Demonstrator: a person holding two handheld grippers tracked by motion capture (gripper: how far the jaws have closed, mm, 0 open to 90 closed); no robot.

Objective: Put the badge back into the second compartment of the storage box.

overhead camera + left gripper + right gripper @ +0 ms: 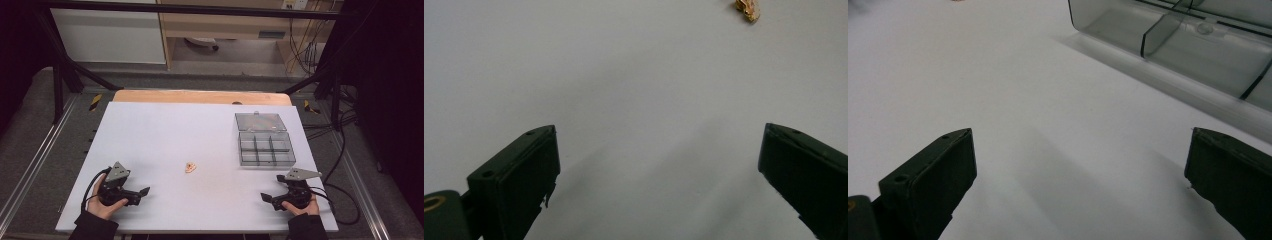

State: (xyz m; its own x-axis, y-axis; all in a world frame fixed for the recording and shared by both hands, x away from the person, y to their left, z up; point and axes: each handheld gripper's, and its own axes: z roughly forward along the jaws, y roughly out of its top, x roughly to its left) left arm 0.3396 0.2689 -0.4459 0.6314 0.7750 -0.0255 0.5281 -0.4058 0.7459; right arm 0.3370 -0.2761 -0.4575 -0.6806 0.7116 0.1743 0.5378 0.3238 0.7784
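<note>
White table point(165, 135) carries our wide-apart left gripper point(145, 191), equally spread right gripper point(264, 197), a clear box point(263, 148); the small orange piece point(190, 168) stays indistinct.

Left claw point(141, 193) and right claw point(266, 198), jaws wide apart, low, facing inward.

White table point(165, 135), small orange-tan piece point(190, 168) at its centre, smoky grey see-through compartment box point(264, 149), black grippers with grey plates, left point(142, 192), right point(265, 198).

A white table point(165, 135) bears a small orange piece point(190, 168) and a clear compartment box point(263, 148) (lid open).
</note>
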